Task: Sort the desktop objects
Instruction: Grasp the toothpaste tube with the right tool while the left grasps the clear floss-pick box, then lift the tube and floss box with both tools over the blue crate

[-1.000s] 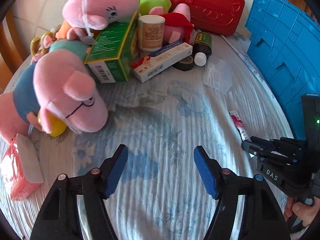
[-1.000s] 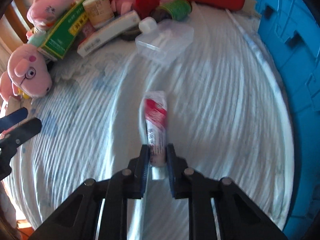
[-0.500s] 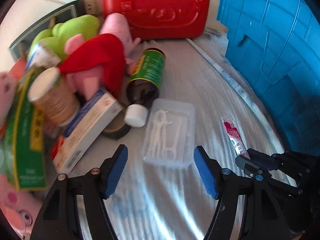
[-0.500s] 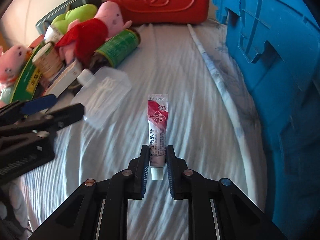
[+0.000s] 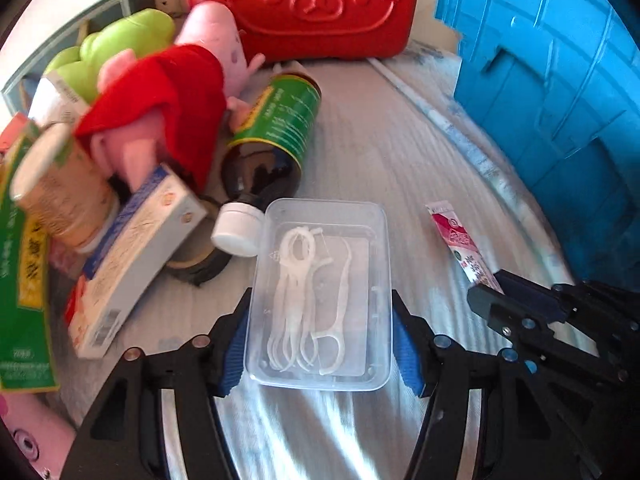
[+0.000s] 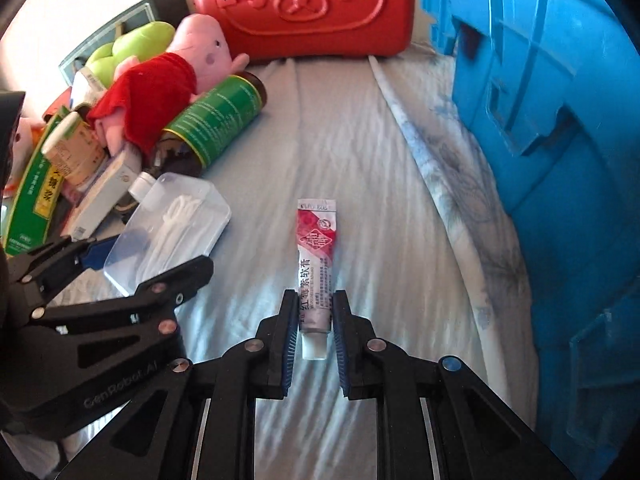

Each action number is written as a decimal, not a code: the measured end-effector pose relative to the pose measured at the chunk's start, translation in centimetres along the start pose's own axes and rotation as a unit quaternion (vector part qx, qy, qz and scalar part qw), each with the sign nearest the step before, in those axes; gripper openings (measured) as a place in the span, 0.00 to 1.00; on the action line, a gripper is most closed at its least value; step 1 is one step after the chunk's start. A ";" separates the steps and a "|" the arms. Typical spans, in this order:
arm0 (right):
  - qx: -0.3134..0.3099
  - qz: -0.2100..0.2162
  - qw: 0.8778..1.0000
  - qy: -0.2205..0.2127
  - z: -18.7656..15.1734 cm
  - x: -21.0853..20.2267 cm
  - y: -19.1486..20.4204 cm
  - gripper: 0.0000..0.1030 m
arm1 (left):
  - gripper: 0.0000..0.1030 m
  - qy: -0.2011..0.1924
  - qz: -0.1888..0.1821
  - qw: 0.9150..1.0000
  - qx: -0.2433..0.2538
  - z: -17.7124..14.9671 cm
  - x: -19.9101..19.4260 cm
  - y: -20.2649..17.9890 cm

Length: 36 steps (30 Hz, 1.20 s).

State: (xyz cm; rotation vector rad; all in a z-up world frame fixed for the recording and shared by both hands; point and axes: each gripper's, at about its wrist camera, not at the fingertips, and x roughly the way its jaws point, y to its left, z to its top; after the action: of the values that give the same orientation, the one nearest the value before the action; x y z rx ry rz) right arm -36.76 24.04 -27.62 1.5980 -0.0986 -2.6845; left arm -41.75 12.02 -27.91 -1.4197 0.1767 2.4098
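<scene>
Closing around one clear box [image 5: 320,292] of floss picks, the left gripper [image 5: 320,340] has its fingers either side of it on the table [image 6: 380,140]. Right gripper [image 6: 316,328] fingers clamp one tube [image 6: 316,256]. Beyond lie one green bottle [image 5: 276,128], one red case [image 6: 304,4], one blue crate [image 6: 540,120].

Domestic setting, likely a bedroom. Evidence: a bed sheet [image 6: 360,152] with blue print under everything, plush toys [image 5: 168,92] and medicine boxes [image 5: 132,256] heaped left of the tongs, a red case [image 6: 304,4] ahead, a blue crate [image 6: 560,160] right.
</scene>
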 end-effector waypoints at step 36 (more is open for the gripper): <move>0.004 -0.145 0.932 -0.331 -4.9 -41.8 -10.1 0.17 | 0.59 -0.284 -0.066 0.951 0.103 -0.1 -35.0 -20.7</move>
State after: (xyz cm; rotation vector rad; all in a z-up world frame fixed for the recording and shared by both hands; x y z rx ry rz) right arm -12.37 35.81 6.10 0.6749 0.1307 -3.3314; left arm -18.89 23.53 3.69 -0.5901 0.1758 2.4881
